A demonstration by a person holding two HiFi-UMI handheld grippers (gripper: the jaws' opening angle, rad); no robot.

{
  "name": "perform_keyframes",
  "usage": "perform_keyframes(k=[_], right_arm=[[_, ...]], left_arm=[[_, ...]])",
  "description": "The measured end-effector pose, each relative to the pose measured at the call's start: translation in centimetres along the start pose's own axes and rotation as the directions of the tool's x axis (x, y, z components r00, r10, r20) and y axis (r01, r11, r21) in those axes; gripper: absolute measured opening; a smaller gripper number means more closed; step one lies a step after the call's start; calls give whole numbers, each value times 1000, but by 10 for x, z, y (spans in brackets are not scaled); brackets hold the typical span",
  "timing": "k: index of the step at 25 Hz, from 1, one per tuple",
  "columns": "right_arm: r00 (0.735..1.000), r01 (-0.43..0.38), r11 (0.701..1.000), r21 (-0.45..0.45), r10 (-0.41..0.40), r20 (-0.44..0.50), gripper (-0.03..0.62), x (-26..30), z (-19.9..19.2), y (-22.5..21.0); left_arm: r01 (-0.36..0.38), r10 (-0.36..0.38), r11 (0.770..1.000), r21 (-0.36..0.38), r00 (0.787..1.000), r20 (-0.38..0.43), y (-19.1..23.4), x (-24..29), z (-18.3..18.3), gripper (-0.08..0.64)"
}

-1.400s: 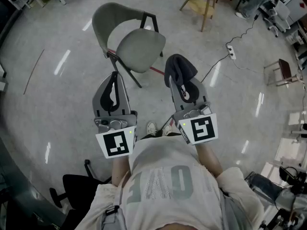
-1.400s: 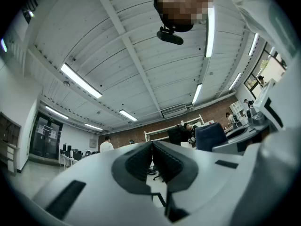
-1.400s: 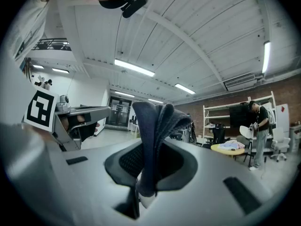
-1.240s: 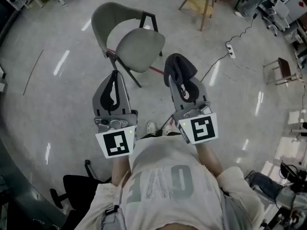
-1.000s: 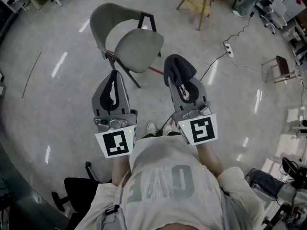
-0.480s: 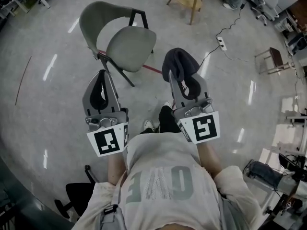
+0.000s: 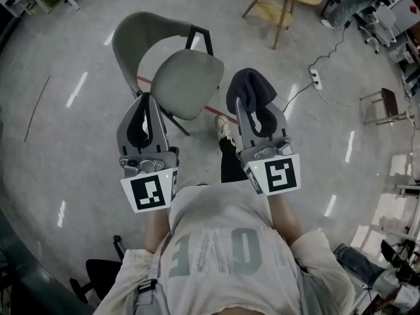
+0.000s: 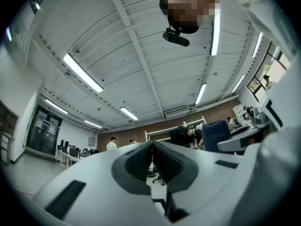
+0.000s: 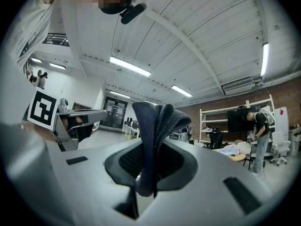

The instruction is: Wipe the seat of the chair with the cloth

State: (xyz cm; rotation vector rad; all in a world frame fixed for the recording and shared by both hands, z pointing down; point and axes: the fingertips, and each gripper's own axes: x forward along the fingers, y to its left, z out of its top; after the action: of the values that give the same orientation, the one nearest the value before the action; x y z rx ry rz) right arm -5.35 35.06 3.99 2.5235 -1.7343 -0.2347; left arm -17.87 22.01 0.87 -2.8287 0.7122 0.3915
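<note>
Stepping forward has brought the chair seat (image 7: pixel 187 84) closer than it was half a second ago: then it lay well beyond both tools, and now its near edge sits just past the tip of my left hand-held gripper (image 7: pixel 146 104) in the head view. One shoe (image 7: pixel 224 128) is now planted out ahead on the floor (image 7: pixel 79 143), close by the chair's legs.

My right hand-held gripper (image 7: pixel 246 107) is clamped on the dark cloth (image 7: pixel 251 89), which stands bunched and folded above the jaw tips; its own view shows the fabric pinched between the pads. My left one is closed on nothing, jaws pressed together.

What matters for the next move is where the seat lies from the cloth: to its left and slightly farther away, with the cloth just off the seat's right edge in the head view. The backrest (image 7: pixel 141 38) curves round the far-left side, so the seat is open toward me on the near right. The empty left tool is the nearer one, but the cloth is on the right. Both gripper views look out across the room and up at the ceiling, so I judge the seat is also below the cloth. I would need to tip it down and sweep left.
</note>
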Motion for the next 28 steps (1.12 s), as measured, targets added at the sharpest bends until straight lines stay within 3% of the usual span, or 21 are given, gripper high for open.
perform_keyframes(k=[6,15,23,28], right_arm=[[993,-117,993,-7,117,5,58,110,-18,-52],[948,-317,948,19,317,-38,58,289,-36,-135],[925,-376,921,102,380,-19,58,366,-54,-165],[923,-382,922,64,384,-27,58,388,-58,-171]], left_arm=[[-83,83,996,28,996,11,19,93,-24,15],[-295,297,954,60,954,-33,62,249,-68,15],[-321,329,941,104,942,-64,68,321,-88,15],[-343,349,933,104,936,-43,82,342,-91,15]])
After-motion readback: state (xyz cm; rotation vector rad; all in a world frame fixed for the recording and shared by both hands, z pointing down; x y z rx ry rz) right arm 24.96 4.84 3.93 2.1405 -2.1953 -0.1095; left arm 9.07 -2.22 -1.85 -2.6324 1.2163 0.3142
